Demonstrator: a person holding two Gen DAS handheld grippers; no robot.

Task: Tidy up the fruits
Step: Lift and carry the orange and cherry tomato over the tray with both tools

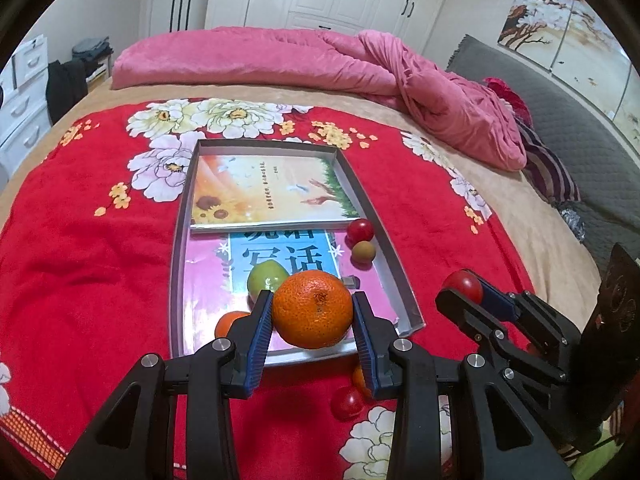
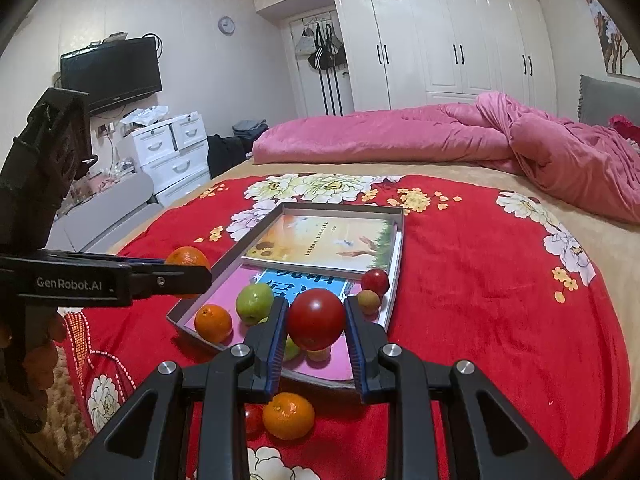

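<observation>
- We hold a big orange (image 1: 313,309) clenched in the jaws of the left gripper (image 1: 313,320), low in the middle of the left wrist frame, hanging over the near end of the grey tray (image 1: 400,280)
- We hold a red tomato (image 2: 316,319) clamped in the jaws of the right gripper (image 2: 316,332), low centre of the right wrist frame, also above the tray's near edge
- The tray lies straight ahead of both grippers, its long side running away toward the top of each frame; the left one looks the nearer to a drop spot, in our judgement
- Inside the tray, on two books, sit a green apple (image 2: 254,303), a small orange (image 2: 213,323), a small red fruit (image 2: 375,281) and a brownish one (image 2: 368,301)
- On the red flowered blanket (image 1: 80,248), below the tray in the frame, an orange (image 2: 288,416) and a red fruit (image 1: 347,402) wait outside
- The big orange looks dimpled, round and firm; the tomato is smooth and glossy
</observation>
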